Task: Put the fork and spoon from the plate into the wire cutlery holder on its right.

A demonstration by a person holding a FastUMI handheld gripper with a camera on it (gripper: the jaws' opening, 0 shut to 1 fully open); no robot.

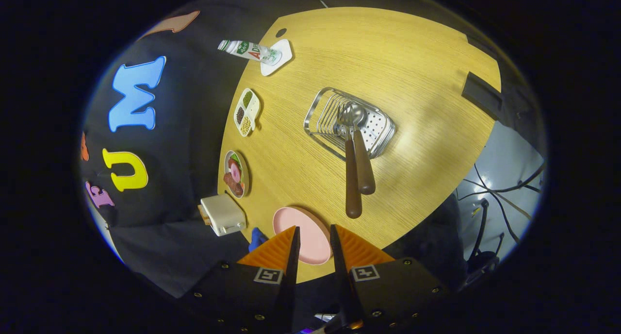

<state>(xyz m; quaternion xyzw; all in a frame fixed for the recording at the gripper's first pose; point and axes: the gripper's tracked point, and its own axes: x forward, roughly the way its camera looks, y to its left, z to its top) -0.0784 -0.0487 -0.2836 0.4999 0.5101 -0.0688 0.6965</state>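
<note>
**Fork and spoon lie in the wire holder**

The fork [350, 171] and the spoon [361, 149] both have shiny metal heads and long brown handles. Their heads lie inside the wire cutlery holder [349, 123], side by side and touching. Their handles stick out over its near rim and point back toward the claw. The holder is a silver wire basket with a flat insert full of small holes. It sits near the middle of the yellow wooden desk [412, 67].

The pink plate [303, 232] is bare. It sits at the near edge of the desk, just ahead of the claw [313, 234], partly seen between the two fingertips.

The claw is held above the desk. Its fingers are a little way apart and hold nothing.

Farther off, along one edge of the desk, there is a white toaster [223, 214], a small plate of toy food [236, 174], and a little white tray [247, 112] with three cups of beans or seeds. Beyond those, a bottle [249, 51] lies on its side on a white board [277, 57]. The bottle has a green and white label with red letters, but the words are too small to read.
</note>
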